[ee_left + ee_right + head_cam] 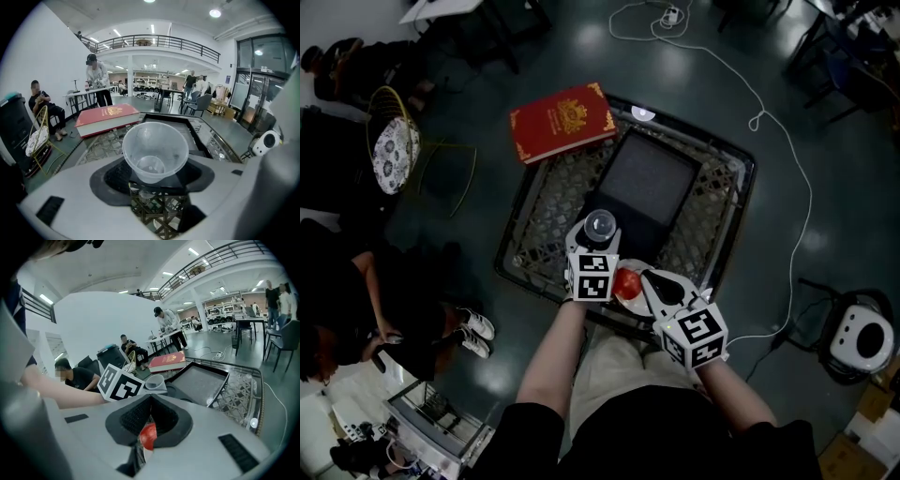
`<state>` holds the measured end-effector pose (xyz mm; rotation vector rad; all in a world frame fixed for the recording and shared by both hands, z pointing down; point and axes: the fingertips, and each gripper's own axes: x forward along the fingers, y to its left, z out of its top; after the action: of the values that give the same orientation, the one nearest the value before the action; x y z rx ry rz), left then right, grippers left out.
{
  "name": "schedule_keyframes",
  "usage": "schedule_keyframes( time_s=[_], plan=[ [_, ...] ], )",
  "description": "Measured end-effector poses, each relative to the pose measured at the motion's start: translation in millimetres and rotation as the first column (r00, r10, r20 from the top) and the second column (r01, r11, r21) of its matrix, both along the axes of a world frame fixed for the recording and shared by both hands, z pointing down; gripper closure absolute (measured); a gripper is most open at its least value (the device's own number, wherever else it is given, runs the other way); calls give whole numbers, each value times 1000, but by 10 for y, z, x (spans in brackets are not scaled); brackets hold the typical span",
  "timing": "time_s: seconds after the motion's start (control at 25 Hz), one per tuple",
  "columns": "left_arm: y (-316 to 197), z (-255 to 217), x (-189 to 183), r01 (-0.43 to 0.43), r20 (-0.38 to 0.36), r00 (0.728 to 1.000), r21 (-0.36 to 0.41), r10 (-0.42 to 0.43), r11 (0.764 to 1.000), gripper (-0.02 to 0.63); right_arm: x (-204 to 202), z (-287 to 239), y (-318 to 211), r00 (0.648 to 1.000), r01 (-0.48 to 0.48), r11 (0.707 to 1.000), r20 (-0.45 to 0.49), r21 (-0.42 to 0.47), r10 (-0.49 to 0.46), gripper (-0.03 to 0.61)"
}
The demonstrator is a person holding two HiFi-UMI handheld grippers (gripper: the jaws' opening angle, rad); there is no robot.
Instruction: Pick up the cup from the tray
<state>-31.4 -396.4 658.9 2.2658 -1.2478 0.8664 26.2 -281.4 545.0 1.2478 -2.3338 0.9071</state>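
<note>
1. The cup (154, 150), clear plastic with its mouth up, sits between the jaws of your left gripper (154, 172). The black pads press on its lower wall from both sides, so that gripper is grasping the cup.
2. In the head view the cup is at the near edge of the black tray (652, 173), at the end closest to you.
3. The tray lies down the middle of the black lattice-topped stand (546, 211), turned a little askew to the stand's rim.
4. Just beside the cup, toward the stand's near edge, a white plate (627, 302) carries a red round thing (147, 436).
5. Your right gripper (150, 399) hangs over that plate, next to your left one. Its jaws are drawn together and their tips meet. The red thing shows in the narrow slit beneath them, but I cannot tell whether the pads touch it.
6. From the right gripper view, your left gripper's marker cube stands to the left, with the cup's rim just past it.
7. A red book (562, 122) with a gold emblem lies on the stand's far-left corner, overhanging the rim, well apart from the cup.
8. On the floor around the stand you have a wire chair with a patterned cushion (394, 150) to the left. A white cable (787, 159) trails along the right, and a round white device (861, 339) sits at the far right.
9. People sit at the left edge of the head view.
</note>
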Motion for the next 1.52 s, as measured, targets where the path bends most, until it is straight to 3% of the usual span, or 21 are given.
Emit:
schedule_keyframes(
  time_s=[0.92, 1.52],
  plan=[
    [982, -738, -81, 67, -62, 996, 82, -62, 994, 324, -106, -353, 655, 998, 59, 991, 9, 120, -61, 568],
    [1822, -1106, 49, 96, -131, 988, 127, -79, 987, 324, 83, -439, 1270, 999, 52, 984, -6, 172, -52, 568]
  ],
)
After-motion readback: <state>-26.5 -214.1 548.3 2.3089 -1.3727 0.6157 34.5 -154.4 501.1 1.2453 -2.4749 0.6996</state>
